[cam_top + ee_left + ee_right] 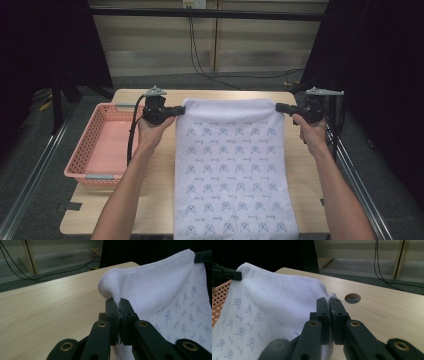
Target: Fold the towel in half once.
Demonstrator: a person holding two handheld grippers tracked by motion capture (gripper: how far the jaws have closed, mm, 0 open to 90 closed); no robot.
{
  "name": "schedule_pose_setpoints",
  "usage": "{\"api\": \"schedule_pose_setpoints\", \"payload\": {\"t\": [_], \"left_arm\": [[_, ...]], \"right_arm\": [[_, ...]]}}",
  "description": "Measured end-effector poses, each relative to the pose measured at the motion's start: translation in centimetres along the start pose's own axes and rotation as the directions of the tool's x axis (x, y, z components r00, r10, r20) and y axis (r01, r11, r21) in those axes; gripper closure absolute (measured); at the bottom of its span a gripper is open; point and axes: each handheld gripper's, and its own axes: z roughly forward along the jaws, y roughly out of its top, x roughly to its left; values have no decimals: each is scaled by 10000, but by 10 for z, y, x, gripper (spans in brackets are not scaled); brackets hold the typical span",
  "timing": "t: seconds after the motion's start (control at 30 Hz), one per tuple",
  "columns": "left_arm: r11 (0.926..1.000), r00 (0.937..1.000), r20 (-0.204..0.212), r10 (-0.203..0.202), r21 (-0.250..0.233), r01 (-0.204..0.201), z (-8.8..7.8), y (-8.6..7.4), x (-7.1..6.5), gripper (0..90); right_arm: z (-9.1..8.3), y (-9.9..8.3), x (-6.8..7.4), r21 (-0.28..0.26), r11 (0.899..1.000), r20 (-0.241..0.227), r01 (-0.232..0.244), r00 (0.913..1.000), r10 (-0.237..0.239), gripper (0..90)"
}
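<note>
A white towel point(231, 165) printed with small blue figures hangs stretched between both grippers, lifted off the wooden table at its far edge and draping toward the near edge. My left gripper point(178, 111) is shut on the towel's far left corner; in the left gripper view the jaws point(119, 302) pinch the folded hem of the towel point(160, 287). My right gripper point(278, 107) is shut on the far right corner, and the right gripper view has the jaws point(329, 301) clamped on the towel point(274, 300) edge.
A pink perforated basket point(90, 145) stands at the table's left side, beside the left hand. The wooden table point(160, 180) has a round cable hole point(352, 298) near the right gripper. Cables run across the floor beyond the table's far edge.
</note>
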Motion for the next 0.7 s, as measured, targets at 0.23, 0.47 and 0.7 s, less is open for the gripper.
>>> {"api": "schedule_pose_setpoints", "payload": {"t": [0.23, 0.47, 0.7], "left_arm": [[9964, 9994, 48, 331, -784, -326, -15, 38, -2, 873], [9966, 9976, 463, 522, -665, -490, -21, 33, -14, 873], [9983, 9952, 795, 573, -121, -565, -26, 2, -31, 872]], "right_arm": [[-3, 35, 0, -389, 9992, 287, 68, 9996, -57, 872], [-9, 41, 5, -641, 9978, 3, 174, 9998, -174, 873], [-28, 5, 16, -288, 9995, -512, 110, 9986, -125, 873]]}}
